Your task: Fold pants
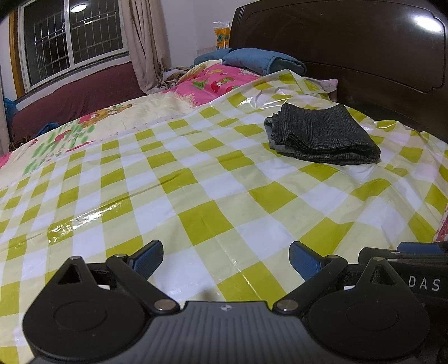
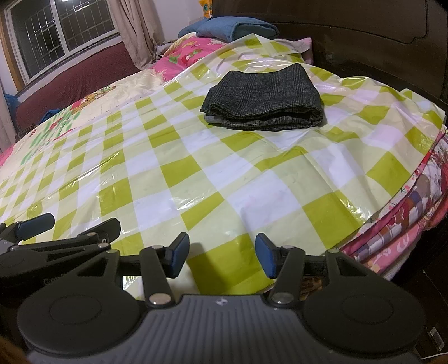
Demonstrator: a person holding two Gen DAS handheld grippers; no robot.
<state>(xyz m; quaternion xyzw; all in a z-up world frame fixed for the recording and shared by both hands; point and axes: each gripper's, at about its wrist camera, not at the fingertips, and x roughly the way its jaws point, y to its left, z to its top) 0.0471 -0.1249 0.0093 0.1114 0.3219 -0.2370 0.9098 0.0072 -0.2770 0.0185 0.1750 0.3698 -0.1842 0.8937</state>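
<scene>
A: Ahead of both tools, well apart: pants (image 2: 263, 102), dark grey, folded into a compact stack on the checked plastic sheet (image 2: 196, 173).

B: Tool state?

A: Left gripper (image 1: 226, 259) jaws wide apart, empty. Right gripper (image 2: 222, 254) jaws parted, empty.

B: Hazards?

A: Sheet glossy, likely slippery; a nudge could slide the stack or spring its layers. Bed edge just right of the right gripper.

Pants (image 2: 263, 102): on the plastic sheet (image 2: 196, 179), well ahead of right claw (image 2: 222, 256)
Left claw (image 1: 226, 259): pants ahead-right
Headboard (image 1: 350, 42): behind pants
Pillow (image 2: 238, 26): beyond pants, left
</scene>
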